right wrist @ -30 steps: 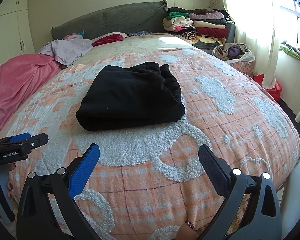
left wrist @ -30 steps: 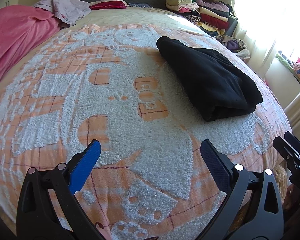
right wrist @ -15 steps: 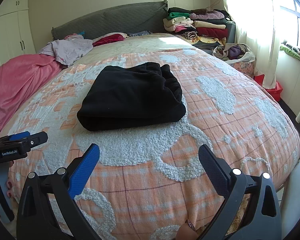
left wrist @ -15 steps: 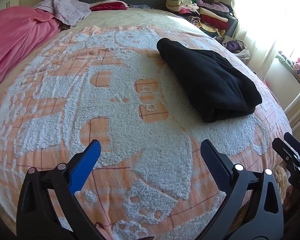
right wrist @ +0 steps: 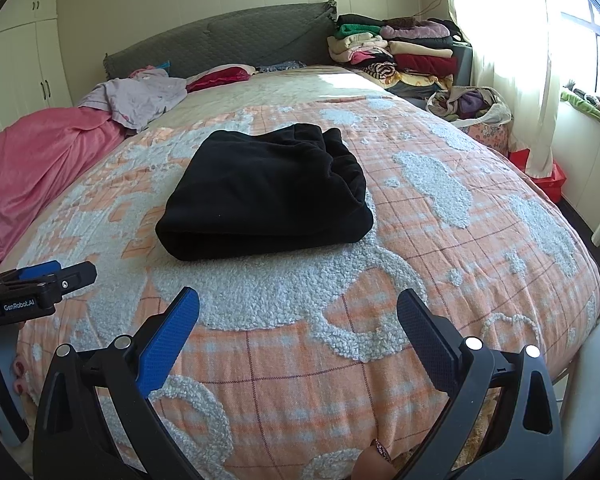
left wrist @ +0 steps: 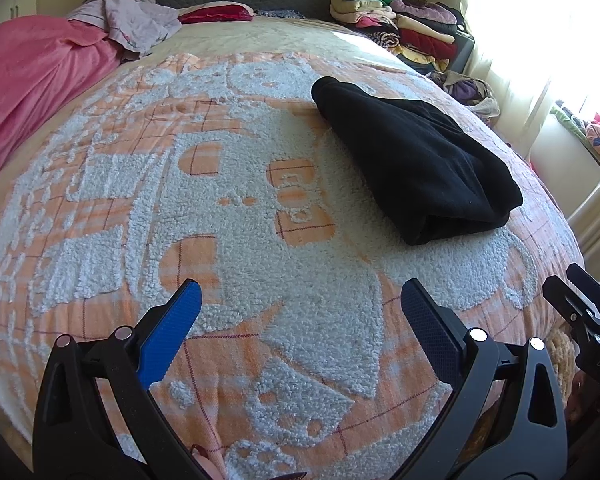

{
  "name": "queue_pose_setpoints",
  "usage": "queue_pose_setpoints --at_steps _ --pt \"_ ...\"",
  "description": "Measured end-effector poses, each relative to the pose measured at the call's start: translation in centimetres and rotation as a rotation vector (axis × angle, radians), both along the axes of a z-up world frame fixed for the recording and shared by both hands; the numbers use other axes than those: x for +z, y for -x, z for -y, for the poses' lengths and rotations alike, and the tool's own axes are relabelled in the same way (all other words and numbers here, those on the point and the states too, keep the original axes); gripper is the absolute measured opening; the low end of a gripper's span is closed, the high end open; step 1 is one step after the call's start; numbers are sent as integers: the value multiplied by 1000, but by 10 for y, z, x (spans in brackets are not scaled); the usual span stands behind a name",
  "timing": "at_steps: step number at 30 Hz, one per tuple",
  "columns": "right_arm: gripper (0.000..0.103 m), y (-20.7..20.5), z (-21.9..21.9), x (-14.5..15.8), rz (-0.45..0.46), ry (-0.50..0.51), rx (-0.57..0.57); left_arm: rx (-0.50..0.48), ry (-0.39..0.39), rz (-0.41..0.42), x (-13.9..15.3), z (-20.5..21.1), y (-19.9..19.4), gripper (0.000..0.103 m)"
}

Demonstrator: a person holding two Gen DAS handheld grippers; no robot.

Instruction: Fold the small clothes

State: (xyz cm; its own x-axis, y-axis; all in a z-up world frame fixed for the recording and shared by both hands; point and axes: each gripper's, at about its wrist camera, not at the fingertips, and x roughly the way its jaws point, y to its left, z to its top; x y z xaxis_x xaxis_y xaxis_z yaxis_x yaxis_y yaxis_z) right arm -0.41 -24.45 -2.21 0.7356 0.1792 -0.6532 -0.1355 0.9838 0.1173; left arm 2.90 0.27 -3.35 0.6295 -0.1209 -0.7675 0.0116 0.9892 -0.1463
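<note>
**One black bundle folded, both grippers idle**

On the left, the left gripper hangs with fingers spread, empty. Ahead, one black garment lies folded on the bedspread. At right, the right gripper gapes too, holding nothing. Best next: press the fold flat, I'd say. Two grippers, one folded piece.

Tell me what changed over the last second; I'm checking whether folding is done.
Almost nothing: the left gripper view drifted slightly. Nothing was grasped or released. The black garment stayed folded on the bed; the right gripper stayed open and empty, like the left.
</note>
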Motion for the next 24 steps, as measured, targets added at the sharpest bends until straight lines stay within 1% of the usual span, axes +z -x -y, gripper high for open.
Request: queue_pose_setpoints --at_steps 18,24 --pt "99 0 0 -1 -3 -2 -1 -2 3 1 4 1 2 94" --pt "99 -1 1 -1 -9 -1 -4 -4 -11 12 6 3 4 94"
